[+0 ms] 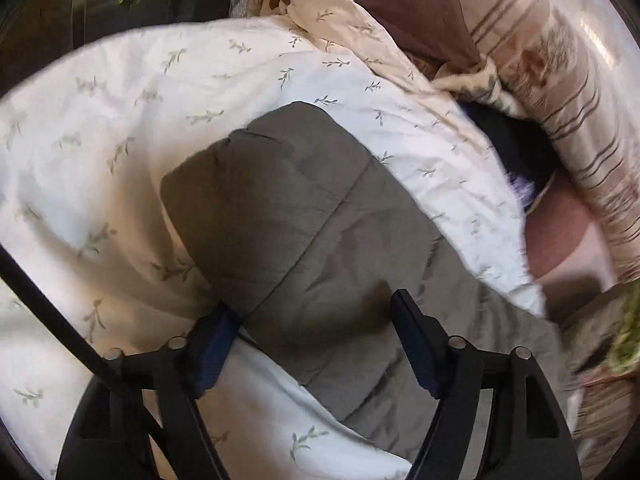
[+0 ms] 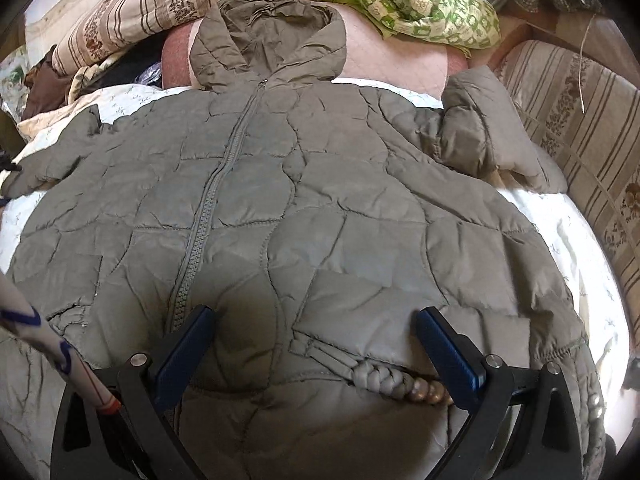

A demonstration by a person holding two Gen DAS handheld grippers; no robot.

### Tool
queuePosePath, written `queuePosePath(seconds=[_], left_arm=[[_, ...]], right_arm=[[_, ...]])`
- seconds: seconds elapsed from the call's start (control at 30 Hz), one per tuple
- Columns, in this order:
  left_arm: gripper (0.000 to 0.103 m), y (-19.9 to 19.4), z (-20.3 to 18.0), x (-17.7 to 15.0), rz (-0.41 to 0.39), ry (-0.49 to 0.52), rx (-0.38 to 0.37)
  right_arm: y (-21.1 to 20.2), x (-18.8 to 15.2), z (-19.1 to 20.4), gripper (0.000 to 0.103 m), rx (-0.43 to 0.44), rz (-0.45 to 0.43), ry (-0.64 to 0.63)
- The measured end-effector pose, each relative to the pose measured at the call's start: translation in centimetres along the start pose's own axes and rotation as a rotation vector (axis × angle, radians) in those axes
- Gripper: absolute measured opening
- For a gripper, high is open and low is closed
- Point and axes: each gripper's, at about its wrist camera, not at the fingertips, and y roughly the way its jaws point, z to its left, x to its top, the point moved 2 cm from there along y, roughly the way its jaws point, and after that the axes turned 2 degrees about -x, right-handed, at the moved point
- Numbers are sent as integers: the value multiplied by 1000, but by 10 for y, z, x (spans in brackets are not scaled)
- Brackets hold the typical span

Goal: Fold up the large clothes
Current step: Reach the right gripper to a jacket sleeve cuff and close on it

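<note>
Jacket (image 2: 304, 200), puffy, quilted, olive, hooded, zippered.

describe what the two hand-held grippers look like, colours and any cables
Each hand-held gripper, left and right, has a black frame with cut-outs, silver pivot pins and two fingers faced with dark blue ribbed pads. A black cable crosses the left one's view. No sleeve is clearly visible.

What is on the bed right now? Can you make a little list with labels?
garment: olive quilted hooded jacket, spread flat, front up
zipper: zipper closed
sleeve: one sleeve lies between the left gripper's fingers; contact unclear
right gripper: right gripper open above the jacket's lower front
underneath: white leaf-print duvet
nearby: striped pillow, green patterned cloth
</note>
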Motion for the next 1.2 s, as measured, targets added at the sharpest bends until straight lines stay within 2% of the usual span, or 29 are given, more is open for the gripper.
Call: queuePosePath(seconds=[0.07, 0.17, 0.3, 0.37, 0.53, 0.6, 0.7, 0.77, 0.8, 0.87, 0.9, 0.97, 1.07, 1.13, 1.2], left_arm=[[24, -4, -8, 0, 3, 33, 62], [15, -28, -25, -3, 1, 49, 44], [12, -84, -77, -20, -33, 146, -55], [11, -118, -119, -40, -36, 227, -145], [11, -171, -225, -112, 10, 402, -365], [11, -176, -271, -156, 70, 461, -466], [11, -163, -320, -218, 166, 516, -536], [12, -146, -344, -255, 235, 543, -544], [15, -137, -353, -270, 245, 566, -517], [30, -115, -368, -305, 250, 638, -420], [33, -107, -371, -320, 260, 662, -384], [40, -103, -371, -335, 279, 677, -365], [52, -121, -357, -343, 287, 662, -407], [57, -147, -343, -345, 234, 662, -410], [59, -175, -324, -350, 164, 682, -375]], right_arm=[[3, 0, 2, 103, -5, 1, -7], [6, -2, 1, 103, 1, -1, -1], [6, -3, -1, 103, 20, -9, 15], [5, -3, -3, 103, 34, -17, 25], [-20, 0, -16, 99, 92, -71, 87], [-33, 2, -23, 99, 108, -100, 105], [-50, 2, -42, 99, 109, -132, 138], [-57, -1, -60, 99, 98, -145, 173], [-59, -2, -69, 99, 91, -146, 187], [-62, -6, -91, 99, 74, -144, 227], [-62, -7, -98, 99, 69, -142, 240], [-61, -8, -117, 99, 63, -129, 269], [-56, -4, -140, 100, 80, -114, 305], [-49, 5, -151, 100, 118, -95, 327], [-36, 18, -152, 100, 182, -63, 337]])
